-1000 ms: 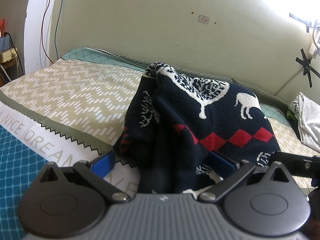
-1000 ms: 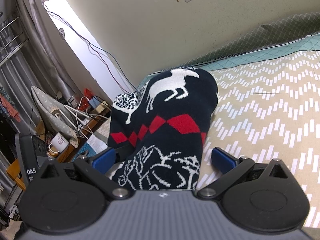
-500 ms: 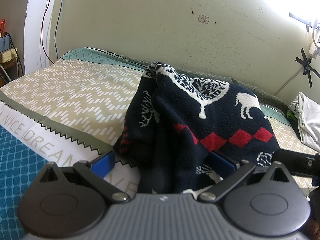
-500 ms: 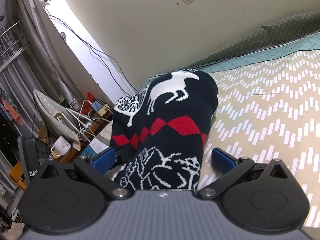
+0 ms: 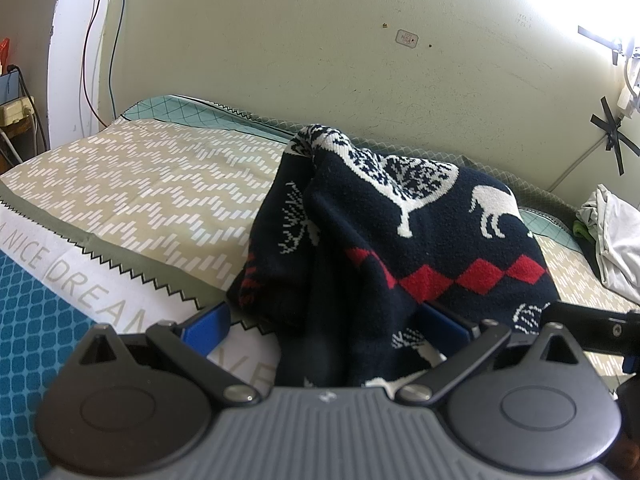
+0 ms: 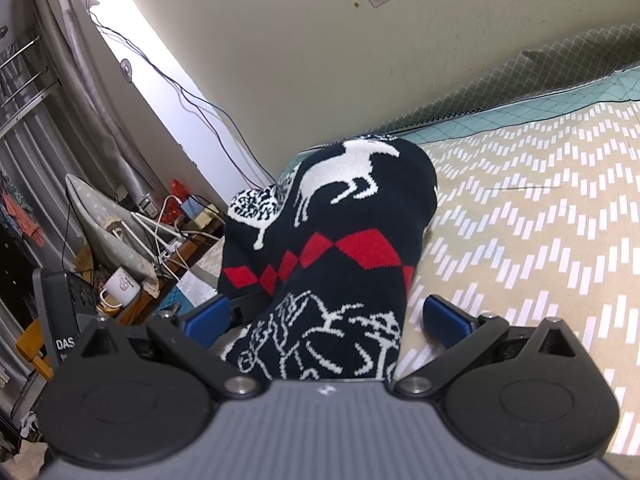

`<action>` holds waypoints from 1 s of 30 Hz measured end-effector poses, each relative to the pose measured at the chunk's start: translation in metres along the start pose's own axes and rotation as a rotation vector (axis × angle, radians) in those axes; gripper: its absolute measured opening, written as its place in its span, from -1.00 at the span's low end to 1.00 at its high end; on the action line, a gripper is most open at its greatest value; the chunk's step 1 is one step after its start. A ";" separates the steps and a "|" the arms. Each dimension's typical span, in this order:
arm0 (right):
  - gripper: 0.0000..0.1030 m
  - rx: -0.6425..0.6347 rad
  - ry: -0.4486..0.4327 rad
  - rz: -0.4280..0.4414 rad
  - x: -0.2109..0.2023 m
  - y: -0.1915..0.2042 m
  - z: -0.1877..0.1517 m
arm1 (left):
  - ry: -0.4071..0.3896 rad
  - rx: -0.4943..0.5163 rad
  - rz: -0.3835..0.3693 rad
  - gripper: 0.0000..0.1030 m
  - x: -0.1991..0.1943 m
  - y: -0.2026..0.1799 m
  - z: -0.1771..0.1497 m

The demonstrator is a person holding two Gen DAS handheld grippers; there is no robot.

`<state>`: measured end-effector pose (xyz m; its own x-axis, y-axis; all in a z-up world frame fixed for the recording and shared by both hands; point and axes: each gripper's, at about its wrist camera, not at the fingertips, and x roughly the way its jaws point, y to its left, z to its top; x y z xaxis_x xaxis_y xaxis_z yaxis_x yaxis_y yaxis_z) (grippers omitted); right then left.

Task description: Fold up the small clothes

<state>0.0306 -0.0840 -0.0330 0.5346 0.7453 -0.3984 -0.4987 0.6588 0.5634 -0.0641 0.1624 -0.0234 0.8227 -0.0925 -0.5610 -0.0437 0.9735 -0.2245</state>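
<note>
A dark navy knitted garment [image 5: 400, 240] with white deer and trees and a band of red diamonds lies bunched on the bed. It fills the middle of both views and also shows in the right wrist view [image 6: 340, 248]. My left gripper [image 5: 332, 320] is open, its blue fingers wide apart with the near edge of the garment lying between them. My right gripper [image 6: 328, 316] is open too, with the garment's other end draped between its fingers. Where the cloth rests inside each gripper is hidden by the cloth itself.
The bed cover [image 5: 160, 184] is beige with white chevron dashes, with a teal part [image 5: 24, 320] at the near left. A pile of pale clothes [image 5: 612, 240] lies at the right. A wall runs behind the bed. An ironing board [image 6: 104, 232], cables and a mug [image 6: 120, 284] stand beside the bed.
Almost nothing has moved. The right wrist view has shifted slightly; the garment and both open grippers stay as they were.
</note>
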 end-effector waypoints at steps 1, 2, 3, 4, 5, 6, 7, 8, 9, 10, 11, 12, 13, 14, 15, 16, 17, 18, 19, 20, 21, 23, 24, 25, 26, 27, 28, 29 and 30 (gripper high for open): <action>0.89 -0.001 0.001 -0.001 0.000 0.000 0.000 | 0.000 0.000 0.000 1.00 0.000 0.000 0.000; 0.89 -0.002 0.003 -0.003 0.001 0.001 0.000 | -0.001 0.000 0.001 1.00 0.000 0.000 0.000; 0.89 -0.004 0.005 -0.004 0.001 0.001 0.000 | -0.001 -0.001 0.000 1.00 0.000 0.000 0.000; 0.89 -0.005 0.005 -0.006 0.001 0.001 0.000 | -0.001 -0.001 0.000 1.00 0.000 0.000 0.000; 0.89 -0.005 0.005 -0.005 0.001 0.001 0.000 | -0.001 -0.001 0.000 1.00 0.000 0.000 0.000; 0.89 -0.005 0.005 -0.005 0.001 0.001 0.000 | -0.001 0.000 -0.001 1.00 0.000 0.000 0.000; 0.89 -0.005 0.005 -0.006 0.001 0.001 0.000 | 0.000 0.000 -0.001 1.00 0.000 0.000 0.000; 0.89 -0.005 0.005 -0.005 0.001 0.001 0.000 | 0.000 -0.001 -0.001 1.00 0.000 0.000 0.000; 0.89 -0.005 0.005 -0.005 0.001 0.001 0.000 | -0.001 -0.001 -0.001 1.00 0.000 -0.001 0.000; 0.89 -0.005 0.005 -0.005 0.001 0.001 0.000 | -0.001 -0.001 0.000 1.00 0.000 0.000 0.000; 0.89 -0.005 0.005 -0.005 0.001 0.001 0.000 | -0.001 -0.001 0.000 1.00 0.000 0.000 0.000; 0.89 -0.005 0.005 -0.004 0.001 0.001 0.000 | -0.001 -0.001 -0.001 1.00 0.000 0.000 0.000; 0.89 -0.005 0.005 -0.005 0.001 0.001 0.000 | -0.001 -0.001 -0.001 1.00 0.000 0.000 0.000; 0.89 -0.005 0.006 -0.005 0.002 0.001 0.000 | -0.001 -0.001 -0.001 1.00 0.000 0.000 0.000; 0.89 -0.006 0.006 -0.005 0.001 0.001 0.000 | -0.002 -0.001 -0.002 1.00 0.000 0.000 0.000; 0.89 -0.005 0.006 -0.005 0.001 0.001 0.000 | -0.002 -0.001 -0.003 1.00 0.000 0.000 0.000; 0.89 -0.005 0.006 -0.004 0.001 0.001 0.000 | -0.002 -0.002 -0.004 1.00 0.000 0.000 0.000; 0.89 -0.006 0.006 -0.005 0.001 0.001 0.000 | -0.002 -0.002 -0.004 1.00 0.000 0.000 0.000; 0.89 -0.006 0.006 -0.005 0.002 0.001 0.000 | -0.002 -0.002 -0.005 1.00 0.000 0.000 0.000; 0.89 -0.006 0.006 -0.006 0.002 0.001 0.000 | -0.003 -0.003 -0.006 1.00 0.000 0.000 0.000; 0.89 -0.006 0.006 -0.006 0.002 0.001 0.000 | -0.003 -0.005 -0.008 1.00 0.000 0.001 0.000; 0.89 -0.006 0.006 -0.006 0.002 0.001 0.000 | -0.004 -0.008 -0.011 1.00 0.000 0.001 -0.001; 0.89 -0.006 0.006 -0.005 0.002 0.001 0.000 | -0.005 -0.009 -0.012 1.00 0.000 0.001 -0.001; 0.89 -0.006 0.006 -0.005 0.002 0.001 0.000 | -0.005 -0.011 -0.014 1.00 0.000 0.002 -0.001; 0.89 -0.006 0.006 -0.005 0.002 0.001 0.000 | -0.004 -0.011 -0.013 1.00 0.000 0.001 -0.001; 0.89 -0.006 0.006 -0.005 0.002 0.001 0.000 | -0.004 -0.012 -0.013 1.00 0.000 0.001 -0.001; 0.89 -0.006 0.006 -0.005 0.002 0.001 0.000 | -0.003 -0.012 -0.014 1.00 0.000 0.002 -0.001; 0.89 -0.006 0.007 -0.005 0.002 0.001 0.000 | -0.002 -0.012 -0.014 1.00 0.000 0.001 -0.001; 0.89 -0.006 0.006 -0.006 0.002 0.001 0.000 | -0.002 -0.012 -0.014 1.00 0.000 0.001 -0.001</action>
<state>0.0312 -0.0821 -0.0334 0.5330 0.7423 -0.4061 -0.4999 0.6635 0.5567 -0.0643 0.1637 -0.0244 0.8246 -0.1054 -0.5558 -0.0390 0.9696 -0.2417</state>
